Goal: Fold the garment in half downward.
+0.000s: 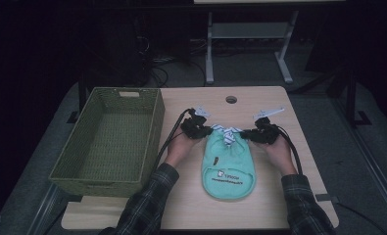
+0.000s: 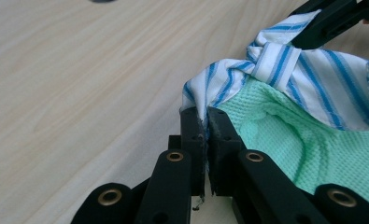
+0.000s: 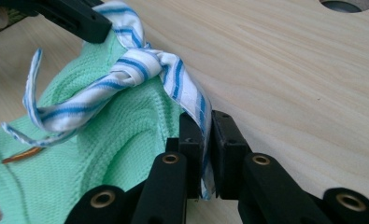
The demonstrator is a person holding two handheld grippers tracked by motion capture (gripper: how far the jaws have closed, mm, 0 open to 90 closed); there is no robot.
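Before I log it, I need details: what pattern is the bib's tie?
White with blue stripes tie, clearest in the right gripper view.

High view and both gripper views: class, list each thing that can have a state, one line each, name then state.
Green bib: lying flat on the table, its striped ties knotted.
Striped ties: knotted at the bib's top, one end pinched on each side.
Left gripper: shut on the striped ties.
Right gripper: shut on the striped ties.
Wicker basket: upright, empty.
Table: level; bib on it.
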